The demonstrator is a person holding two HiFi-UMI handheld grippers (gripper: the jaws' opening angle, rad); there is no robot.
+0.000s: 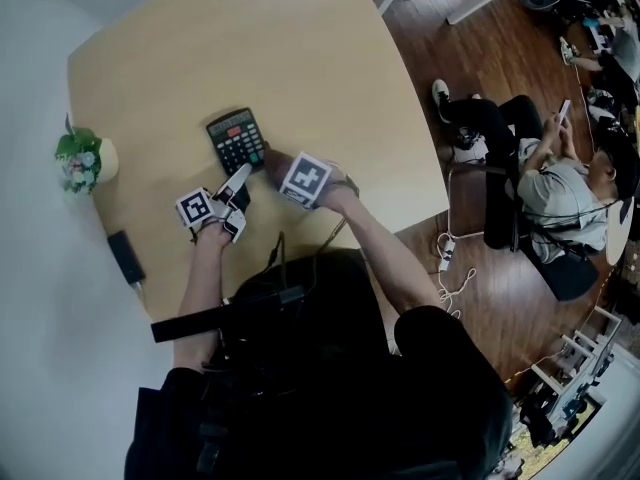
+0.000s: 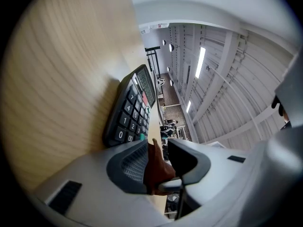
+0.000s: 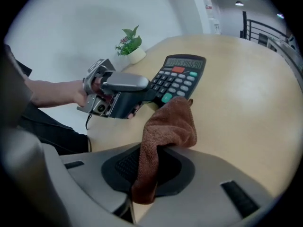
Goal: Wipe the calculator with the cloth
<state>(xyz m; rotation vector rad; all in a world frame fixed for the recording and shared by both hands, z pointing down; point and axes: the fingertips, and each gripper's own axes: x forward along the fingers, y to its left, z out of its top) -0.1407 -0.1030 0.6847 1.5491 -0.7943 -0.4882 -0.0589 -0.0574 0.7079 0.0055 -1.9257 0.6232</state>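
**A:** What is shown, left to right, and how many of each thing are counted?

**B:** One pale wooden table (image 1: 300,58) is shown. One small potted plant (image 1: 80,158) is set at its left edge, and one flat dark slab (image 1: 125,256) lies near that. Two tongs are counted. The left tongs (image 2: 162,150) are held level at the near edge of the one calculator (image 1: 236,138), which lies flat, keys up, near the table's middle. Their jaws are narrowly apart. A tip of brown cloth is seen through the gap, but no pinch on it is shown. The right tongs (image 3: 154,162) are clamped on the one cloth (image 3: 170,124), whose free end lies at the calculator's near right corner. One seated person (image 1: 560,183) is seen off the table, at the right.

**A:** How is the handling judged?

**B:** The calculator is judged light, stiff and likely to slide on the smooth top, so it is best steadied at its near edge, clear of the keys. The cloth is judged soft and limp. It is best held by a bunched fold, with the loose end left free for wiping.
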